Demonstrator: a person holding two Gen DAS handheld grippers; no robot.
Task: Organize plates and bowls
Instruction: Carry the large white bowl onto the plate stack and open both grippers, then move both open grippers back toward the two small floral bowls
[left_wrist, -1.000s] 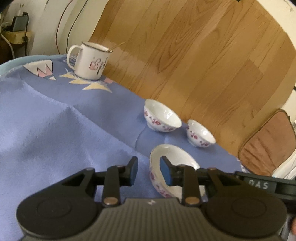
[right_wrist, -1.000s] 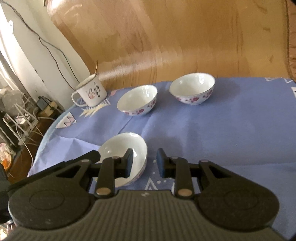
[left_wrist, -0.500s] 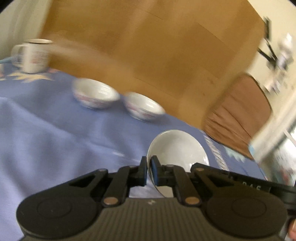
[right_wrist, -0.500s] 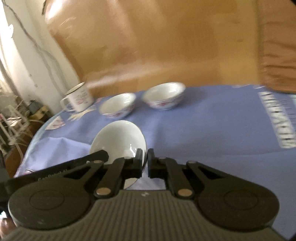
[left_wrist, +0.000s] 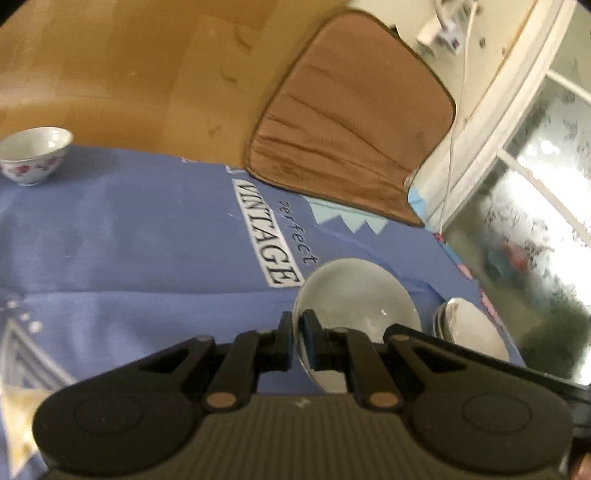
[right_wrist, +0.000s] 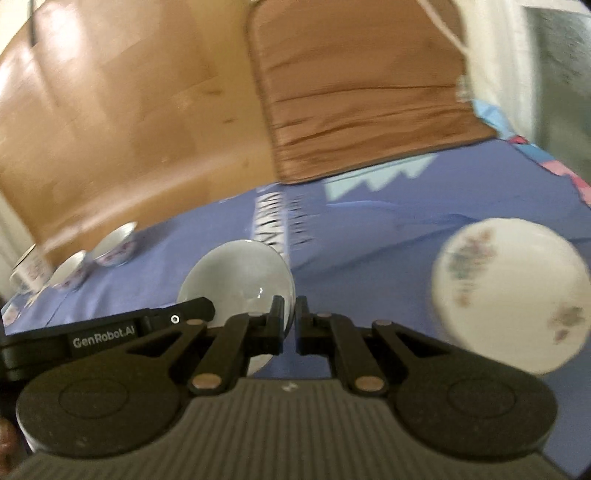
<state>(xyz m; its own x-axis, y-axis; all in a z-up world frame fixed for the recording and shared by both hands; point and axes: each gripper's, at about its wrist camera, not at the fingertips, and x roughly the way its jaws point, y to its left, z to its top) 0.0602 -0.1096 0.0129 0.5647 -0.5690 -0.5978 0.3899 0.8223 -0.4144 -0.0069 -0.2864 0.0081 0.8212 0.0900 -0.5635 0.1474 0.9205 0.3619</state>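
Both grippers hold one white bowl (left_wrist: 356, 295) by its rim, lifted above the blue tablecloth (left_wrist: 129, 240). My left gripper (left_wrist: 297, 332) is shut on the bowl's left edge. My right gripper (right_wrist: 290, 317) is shut on the right edge of the same bowl (right_wrist: 236, 273). A stack of white plates (left_wrist: 469, 328) lies just right of the bowl; in the right wrist view the top plate (right_wrist: 509, 295) shows a faint flower pattern.
One flowered bowl (left_wrist: 35, 155) stands at the far left edge. In the right wrist view two such bowls (right_wrist: 110, 247) and a mug (right_wrist: 29, 269) stand at the far left. A brown cushion (left_wrist: 351, 122) lies past the cloth's far edge, and a window is to the right.
Both grippers closed on the bowl's rim, lifted it and carried it right, toward the plate stack. The other bowls and mug slid to the left of both views.
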